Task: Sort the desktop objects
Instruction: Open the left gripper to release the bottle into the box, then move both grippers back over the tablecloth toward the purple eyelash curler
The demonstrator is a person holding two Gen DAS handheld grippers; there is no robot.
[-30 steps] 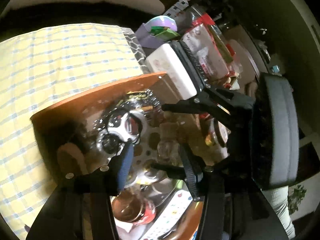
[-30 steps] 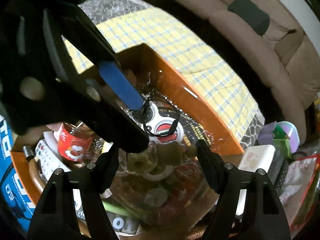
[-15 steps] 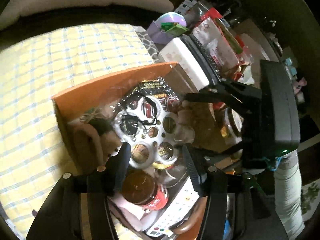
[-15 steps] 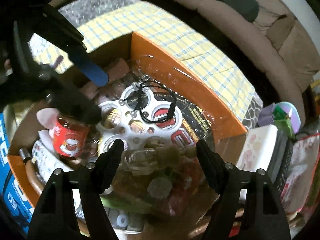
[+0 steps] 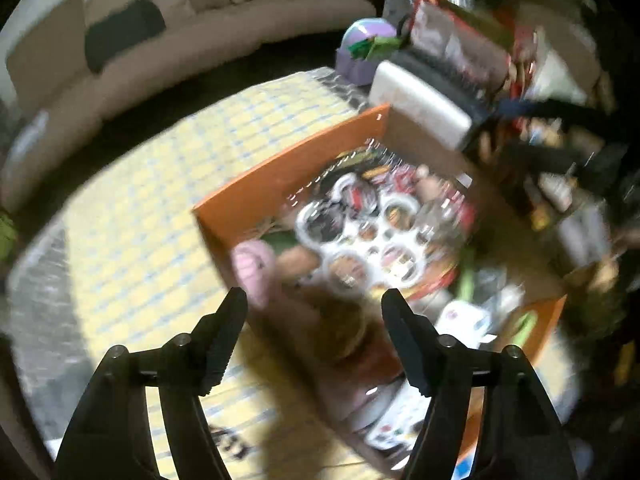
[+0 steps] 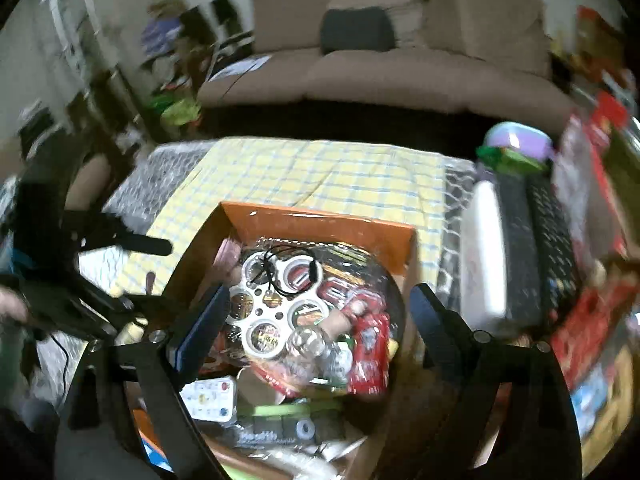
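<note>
A: Item one, container?

B: Orange cardboard box [image 6: 320, 220], open at the top, standing on a yellow checked cloth [image 6: 320, 172]. Packed full.

A: Contents?

B: White plastic ring carrier [image 6: 276, 304] with round holes, lying on top of the heap; a thin black cord [image 6: 288, 276] looped over it. Red wrapped packet [image 6: 370, 344] just beside the carrier. White card with coloured dots [image 6: 210, 398] at the near left corner. A pink soft thing [image 5: 254, 268] against the box wall; too blurred to name.

A: Grippers?

B: Left gripper [image 5: 314, 308], jaws spread wide, nothing between them, held above the near edge of the box. Right gripper [image 6: 320, 304], jaws also spread wide and holding nothing, above the heap with the carrier showing between its fingers.

A: Surroundings?

B: White case [image 6: 482, 256] and black keyboard [image 6: 536, 248], side by side to the right of the box. Lilac container [image 6: 518, 144] beyond them. Beige sofa [image 6: 400, 72] with a dark cushion [image 6: 356, 30] behind the table.
</note>
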